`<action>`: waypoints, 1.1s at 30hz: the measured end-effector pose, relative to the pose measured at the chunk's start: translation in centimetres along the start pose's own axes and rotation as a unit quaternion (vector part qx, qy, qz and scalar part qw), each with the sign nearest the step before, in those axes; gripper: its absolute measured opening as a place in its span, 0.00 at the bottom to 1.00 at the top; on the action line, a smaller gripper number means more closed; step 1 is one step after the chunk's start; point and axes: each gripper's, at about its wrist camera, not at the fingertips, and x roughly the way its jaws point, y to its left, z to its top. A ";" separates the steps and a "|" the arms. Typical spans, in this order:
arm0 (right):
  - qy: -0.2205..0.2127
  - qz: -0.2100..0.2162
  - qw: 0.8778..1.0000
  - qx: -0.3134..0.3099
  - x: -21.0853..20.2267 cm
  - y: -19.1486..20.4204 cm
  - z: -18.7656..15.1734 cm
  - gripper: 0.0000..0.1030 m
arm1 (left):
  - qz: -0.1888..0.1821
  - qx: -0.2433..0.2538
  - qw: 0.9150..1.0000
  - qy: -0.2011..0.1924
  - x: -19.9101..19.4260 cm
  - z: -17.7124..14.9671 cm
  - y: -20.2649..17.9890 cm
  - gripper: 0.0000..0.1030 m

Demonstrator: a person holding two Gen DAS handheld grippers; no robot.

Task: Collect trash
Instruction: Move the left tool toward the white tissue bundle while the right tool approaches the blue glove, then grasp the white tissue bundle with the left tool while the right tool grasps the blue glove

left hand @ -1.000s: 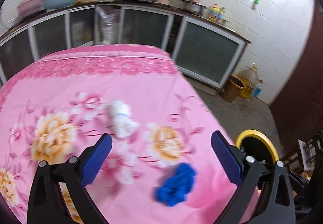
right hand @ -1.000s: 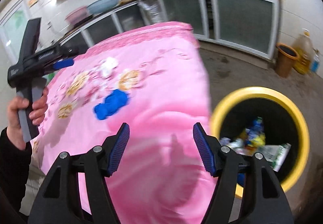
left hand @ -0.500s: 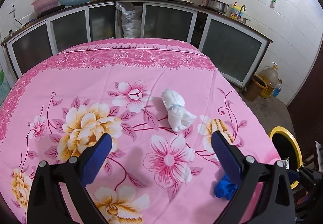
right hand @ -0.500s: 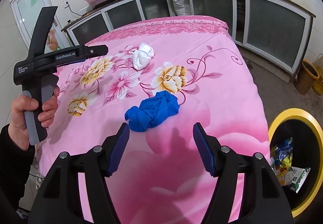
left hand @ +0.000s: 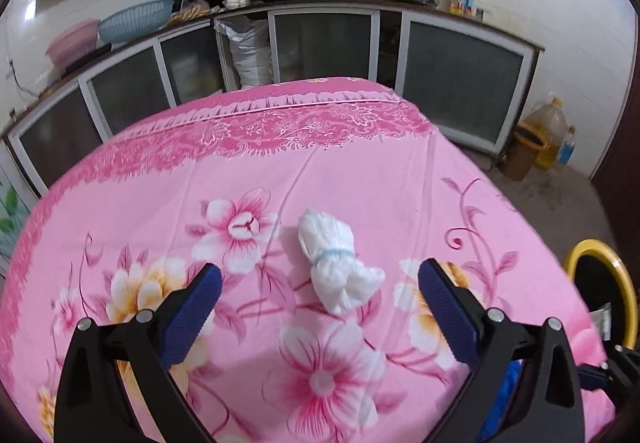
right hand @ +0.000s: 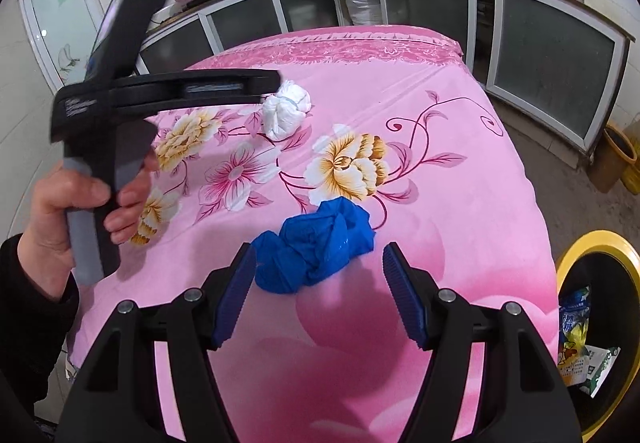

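The right gripper (right hand: 319,283), jaws spread and empty, hangs just short of the crumpled blue plastic glove wad (right hand: 316,249) on the pink floral tablecloth (right hand: 440,171), its long axis seemingly crosswise, while the equally open left gripper (left hand: 318,295) faces the white tied tissue bundle (left hand: 338,263).

Right gripper (right hand: 320,283) hangs wide open just short of the blue crumpled wad (right hand: 316,247) on the pink floral cloth (right hand: 440,171); white bundle (right hand: 286,111) farther back, yellow-rimmed bin (right hand: 592,243) on the right.

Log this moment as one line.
left gripper: open, over white tied wad | right gripper: open, at blue crumpled wad | yellow-rimmed bin: beside table
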 end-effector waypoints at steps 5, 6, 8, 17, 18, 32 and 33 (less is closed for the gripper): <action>0.004 -0.008 1.000 -0.012 1.1 0.4 0.4 0.61 | 0.006 -0.016 1.000 0.016 2.1 0.9 0.0 0.92; 0.005 -0.009 1.000 -0.011 1.3 0.4 0.4 0.61 | 0.003 -0.021 1.000 0.021 2.6 1.0 0.1 0.92; 0.013 -0.006 1.000 -0.008 2.1 0.2 0.6 0.61 | 0.001 -0.025 0.999 0.036 3.7 1.2 0.1 0.92; 0.032 -0.010 0.999 0.003 4.7 -0.6 1.0 0.61 | -0.006 -0.025 0.997 0.069 7.2 1.4 -1.1 0.92; 0.034 -0.009 0.999 0.004 5.0 -0.7 1.0 0.61 | -0.009 -0.024 0.997 0.071 7.5 1.4 -1.2 0.92; 0.037 -0.009 0.999 0.006 5.1 -0.6 1.4 0.22 | -0.017 -0.052 0.996 0.074 9.2 1.1 -0.1 0.29; 0.034 -0.008 0.999 0.006 4.8 -0.5 1.3 0.21 | -0.019 -0.055 0.996 0.073 9.0 1.1 0.1 0.28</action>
